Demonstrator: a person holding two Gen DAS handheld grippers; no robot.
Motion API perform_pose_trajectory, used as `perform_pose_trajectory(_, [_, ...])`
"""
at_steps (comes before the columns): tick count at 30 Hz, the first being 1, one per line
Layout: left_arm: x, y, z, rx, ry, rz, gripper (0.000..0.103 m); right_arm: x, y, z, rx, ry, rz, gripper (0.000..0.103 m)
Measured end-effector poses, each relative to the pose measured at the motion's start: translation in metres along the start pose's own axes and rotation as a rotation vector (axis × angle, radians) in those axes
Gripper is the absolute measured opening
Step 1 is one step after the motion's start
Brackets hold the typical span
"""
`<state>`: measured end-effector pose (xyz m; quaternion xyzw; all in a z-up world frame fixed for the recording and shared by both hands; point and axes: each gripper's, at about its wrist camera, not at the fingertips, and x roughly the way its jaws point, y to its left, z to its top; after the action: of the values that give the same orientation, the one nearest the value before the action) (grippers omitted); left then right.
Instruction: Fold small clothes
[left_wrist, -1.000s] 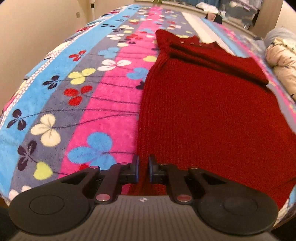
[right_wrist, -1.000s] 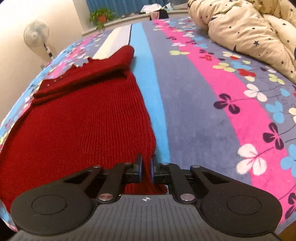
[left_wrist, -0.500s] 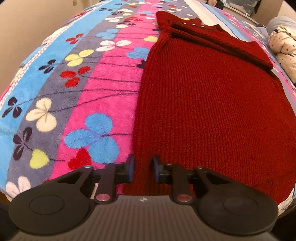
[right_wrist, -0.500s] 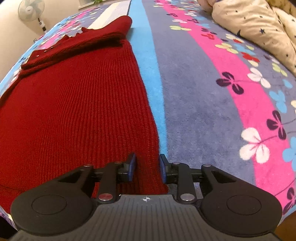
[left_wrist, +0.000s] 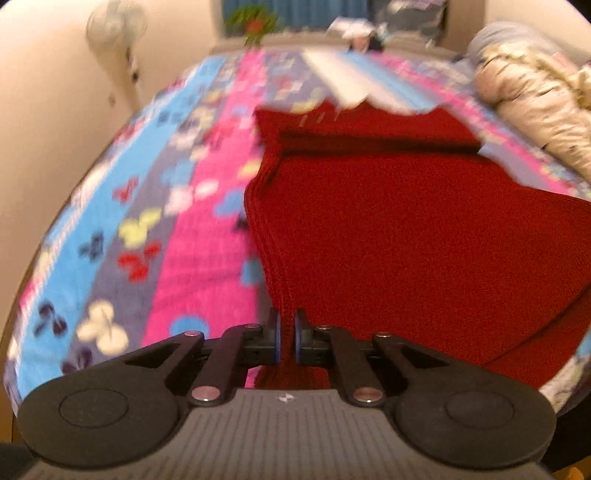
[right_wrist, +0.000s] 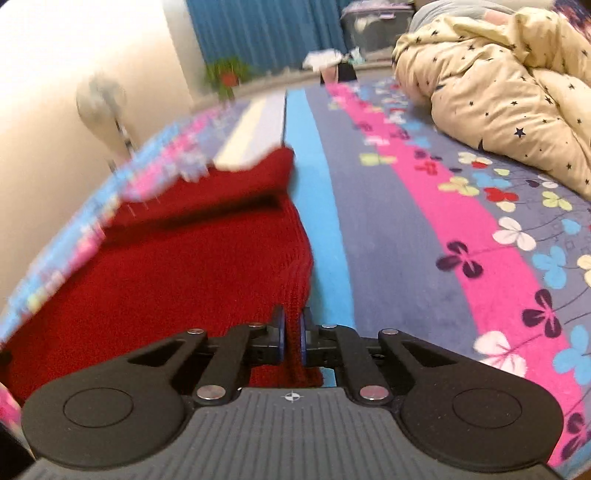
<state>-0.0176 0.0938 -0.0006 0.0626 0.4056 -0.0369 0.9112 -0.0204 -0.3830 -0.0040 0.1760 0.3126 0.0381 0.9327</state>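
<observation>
Red knit fabric is clamped in both tools. The left gripper (left_wrist: 287, 338) has its jaws clenched on the near left corner of the sweater (left_wrist: 406, 236), and the right gripper (right_wrist: 291, 339) is pinched on the near right corner, where a ridge of knit stands between the pads. Both hem corners appear raised off the blanket (right_wrist: 388, 258), while the body of the garment lies spread along the bed, near its foot edge. Further off, a sleeve (left_wrist: 369, 129) lies folded across the chest. A quilt (right_wrist: 498, 85) is bundled toward the far right edge of the bed, well apart from the garment. A fan (right_wrist: 101, 99) stands beyond the left edge.

Step in hand, as judged: lifting the hem for a bottom-to-top fold. The next move calls for carrying both corners forward at equal height and pace, keeping the hem taut, then laying it level with the shoulders before release.
</observation>
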Motion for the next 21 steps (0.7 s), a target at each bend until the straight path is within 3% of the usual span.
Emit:
perform_pose_trajectory(6, [-0.097, 0.016, 0.001, -0.069, -0.125, -0.134, 0.005, -0.08, 0.001, -0.004, 0.076, -0.138, 0.12, 0.005])
perform_pose_trajectory(9, [-0.142, 0.022, -0.007, -0.06, -0.153, -0.187, 0.005, -0.123, -0.011, -0.013, 0.136, -0.207, 0.135, 0.005])
perform_pose_trajectory(12, [-0.157, 0.02, -0.01, -0.042, -0.147, -0.212, 0.005, -0.13, -0.036, -0.013, 0.233, -0.221, 0.114, 0.005])
perform_pose_trajectory(16, [-0.121, 0.028, 0.012, -0.078, -0.15, -0.186, 0.005, -0.082, -0.053, 0.009, 0.283, -0.183, 0.074, 0.005])
perform_pose_trajectory(21, [-0.001, 0.063, 0.083, -0.196, -0.092, -0.135, 0.006, 0.026, -0.048, 0.065, 0.203, -0.107, 0.01, 0.005])
